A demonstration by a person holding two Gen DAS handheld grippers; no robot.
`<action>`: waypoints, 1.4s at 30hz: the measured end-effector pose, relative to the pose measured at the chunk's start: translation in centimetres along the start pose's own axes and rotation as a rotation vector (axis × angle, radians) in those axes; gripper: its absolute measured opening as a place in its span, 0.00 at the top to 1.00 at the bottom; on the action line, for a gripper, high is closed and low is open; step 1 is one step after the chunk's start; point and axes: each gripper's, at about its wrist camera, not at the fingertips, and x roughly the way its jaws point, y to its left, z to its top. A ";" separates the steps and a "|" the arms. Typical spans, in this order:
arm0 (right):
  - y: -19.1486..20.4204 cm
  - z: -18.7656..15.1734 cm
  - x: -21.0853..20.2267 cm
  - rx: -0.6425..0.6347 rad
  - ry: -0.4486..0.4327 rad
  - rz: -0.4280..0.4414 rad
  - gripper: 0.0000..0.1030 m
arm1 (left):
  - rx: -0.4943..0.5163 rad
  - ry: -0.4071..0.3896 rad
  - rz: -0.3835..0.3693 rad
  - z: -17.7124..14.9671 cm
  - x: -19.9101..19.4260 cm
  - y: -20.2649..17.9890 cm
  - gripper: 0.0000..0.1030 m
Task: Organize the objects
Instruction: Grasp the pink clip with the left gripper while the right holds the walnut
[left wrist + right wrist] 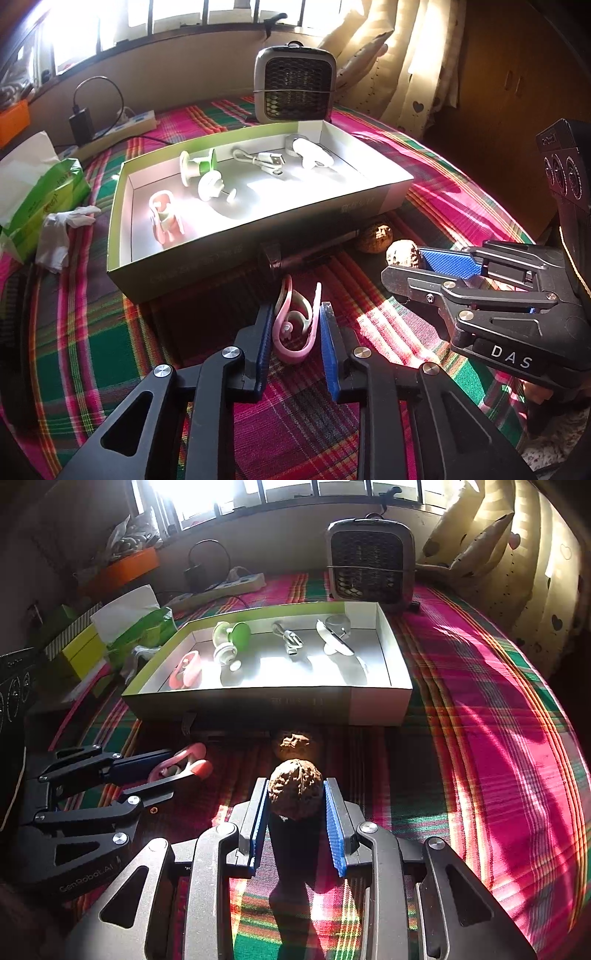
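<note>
On the plaid cloth, a pink clip sits between the blue pads of my left gripper, which is shut on it; the right wrist view shows the same grip. My right gripper is shut on a brown walnut, held just above the cloth. A second walnut lies beyond it, in front of the open green-rimmed box. The box holds another pink clip, green-and-white suction pieces, a white USB cable and a white device.
A dark pen-like object lies along the box's front wall. Behind the box stands a grey fan heater. A green tissue pack, a crumpled tissue and a power strip lie to the left. Curtains hang at the right.
</note>
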 end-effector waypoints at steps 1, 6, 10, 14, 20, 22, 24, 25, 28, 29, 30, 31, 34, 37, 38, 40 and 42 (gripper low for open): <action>0.0 0.0 0.0 0.000 0.000 0.000 0.71 | 0.000 0.001 0.000 0.0 0.0 0.0 0.79; 0.0 0.0 0.0 0.000 0.000 -0.001 0.71 | 0.001 0.000 0.001 0.0 -0.1 0.0 0.79; 0.0 0.0 0.0 0.000 0.000 -0.001 0.71 | -0.003 -0.001 -0.001 -0.1 -0.1 0.0 0.79; 0.0 -0.1 0.0 0.000 -0.001 -0.001 0.71 | -0.005 -0.001 -0.002 -0.1 -0.2 0.0 0.79; 0.1 -0.1 -0.1 -0.002 -0.002 -0.003 0.71 | -0.008 -0.002 -0.003 -0.2 -0.2 -0.1 0.79; 0.1 -0.1 -0.1 -0.002 -0.002 -0.003 0.71 | -0.011 -0.001 -0.004 -0.2 -0.3 0.0 0.79; 0.2 -0.2 -0.1 -0.004 -0.003 -0.003 0.71 | -0.010 -0.001 -0.004 -0.2 -0.3 0.0 0.79; 0.2 -0.2 -0.1 -0.005 -0.003 -0.004 0.71 | -0.011 -0.001 -0.004 -0.2 -0.3 0.0 0.79; 0.3 -0.3 -0.2 -0.008 -0.005 -0.002 0.71 | -0.015 -0.003 -0.007 -0.2 -0.3 0.1 0.79; 0.2 -0.4 -0.2 -0.006 -0.006 -0.002 0.71 | -0.018 -0.004 -0.009 -0.3 -0.4 0.1 0.79; 0.2 -0.4 -0.2 -0.004 -0.007 0.000 0.71 | -0.019 -0.004 -0.009 -0.3 -0.4 0.0 0.79; 0.2 -0.4 -0.2 -0.004 -0.007 0.001 0.71 | -0.020 -0.005 -0.007 -0.3 -0.5 0.0 0.79; 0.2 -0.4 -0.4 -0.006 -0.010 0.009 0.71 | -0.026 -0.005 -0.008 -0.5 -0.7 0.1 0.79; 0.3 -0.4 -0.5 -0.010 -0.017 0.015 0.71 | -0.034 -0.008 -0.007 -0.7 -0.9 0.2 0.79; 0.3 -0.4 -0.6 -0.009 -0.017 0.015 0.71 | -0.039 -0.008 -0.005 -0.7 -1.0 0.3 0.79; 0.3 -0.3 -0.7 -0.008 -0.020 0.016 0.71 | -0.045 -0.008 -0.008 -0.7 -1.1 0.4 0.79; 0.4 -0.3 -0.8 -0.010 -0.023 0.015 0.71 | -0.045 -0.017 -0.006 -0.7 -1.5 0.4 0.79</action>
